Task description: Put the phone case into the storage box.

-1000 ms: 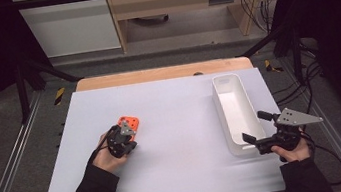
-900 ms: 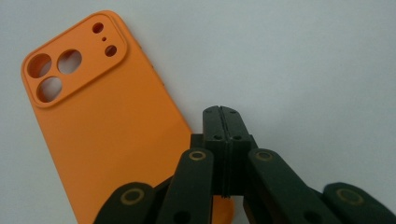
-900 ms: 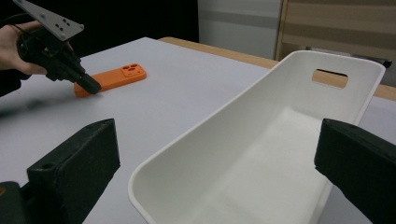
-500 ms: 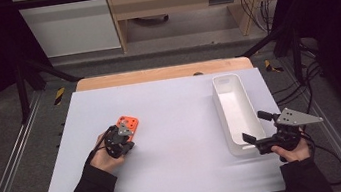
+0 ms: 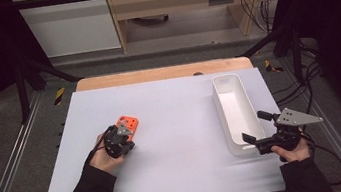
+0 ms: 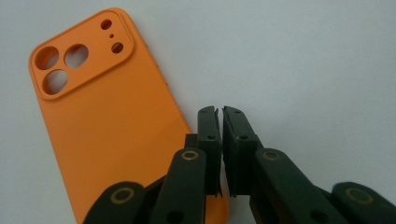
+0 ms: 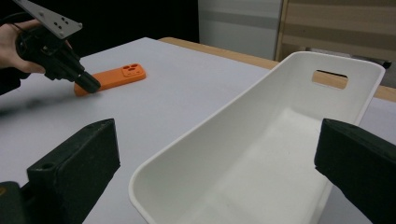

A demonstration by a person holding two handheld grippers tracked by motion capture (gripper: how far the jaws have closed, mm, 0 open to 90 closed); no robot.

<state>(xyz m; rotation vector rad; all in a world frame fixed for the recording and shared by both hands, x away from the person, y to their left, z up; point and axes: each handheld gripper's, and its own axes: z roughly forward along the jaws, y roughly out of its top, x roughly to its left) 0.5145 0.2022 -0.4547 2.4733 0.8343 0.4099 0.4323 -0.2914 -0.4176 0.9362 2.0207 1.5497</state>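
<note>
Meanwhile, left gripper [image 6: 220, 154], jaws nearly together and just opening, nothing pinched, being held at case [image 6: 112, 126] corner; right gripper [image 5: 255, 128] being held spread around tray [image 5: 234, 112] end.

The high view looks forward and down from above the near edge of the white desk [image 5: 177, 125], taking in its whole top. The left gripper view sits very close over the orange phone case [image 6: 107, 121], lens aimed down. The right gripper view looks low along the white bin [image 7: 261, 154], with the same case [image 7: 112, 77] far off at 10 o'clock.
</note>
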